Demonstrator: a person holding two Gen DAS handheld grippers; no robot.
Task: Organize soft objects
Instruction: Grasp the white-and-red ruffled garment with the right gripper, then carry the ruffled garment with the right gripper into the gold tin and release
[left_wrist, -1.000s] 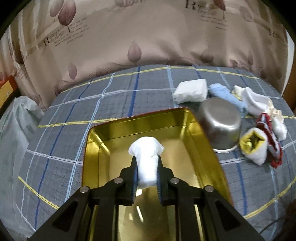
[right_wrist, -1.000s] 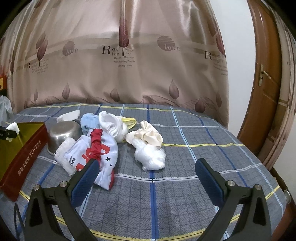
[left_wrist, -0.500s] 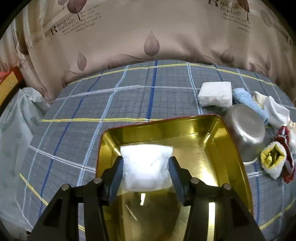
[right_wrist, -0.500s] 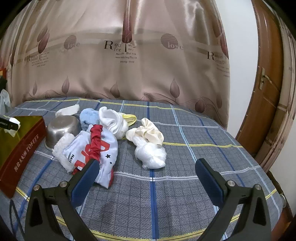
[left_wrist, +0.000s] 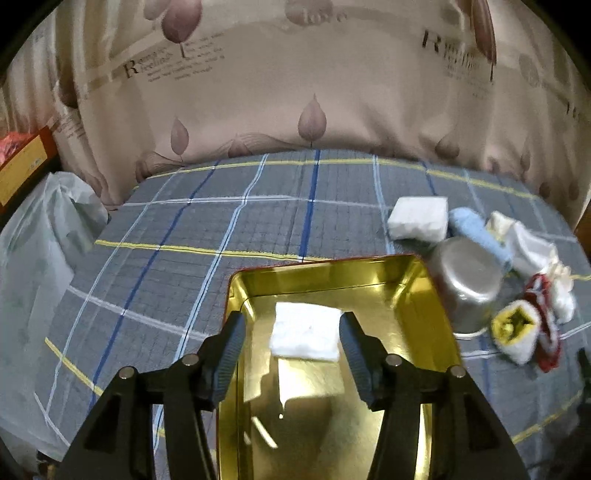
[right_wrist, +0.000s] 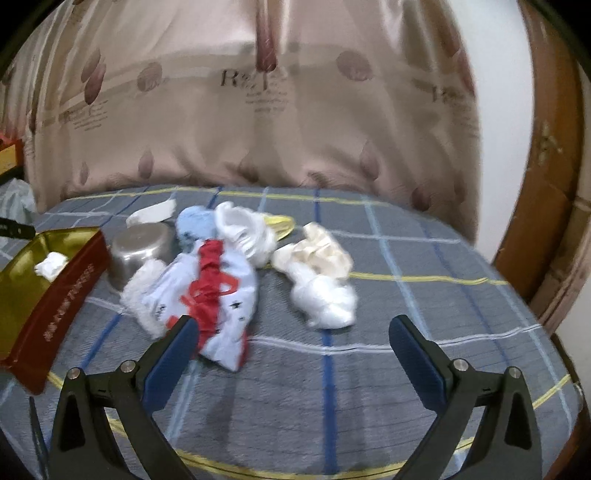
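Your left gripper (left_wrist: 291, 332) hangs over the gold tin (left_wrist: 436, 295) with its jaws spread wide, and the white pad (left_wrist: 304, 330) lies flat on the tin's floor between the fingers, touching neither as far as the view shows. By my reading the drop-off step for this 1 piece is done, and the next move calls for lifting clear of the tin without brushing the pad, then going for another soft item.

Your right gripper (right_wrist: 293, 332) is also spread, holding nothing, low over the plaid bedspread (right_wrist: 369, 387) and pointed toward the heap. Nearest its left finger lies the pale blue garment (right_wrist: 229, 295) with the red strip (right_wrist: 210, 280) across it; slightly further right sits the white bundle (right_wrist: 325, 295) touching the cream cloth (right_wrist: 325, 251). I would take the white bundle first, since it lies apart from the tangle and needs only a straight reach and a firm squeeze.

Further back stands the steel bowl (right_wrist: 138, 247), upside down just beside the tin, then a second white pad (left_wrist: 419, 218) and a light blue roll (left_wrist: 476, 232), with the curtain (left_wrist: 295, 92) behind.
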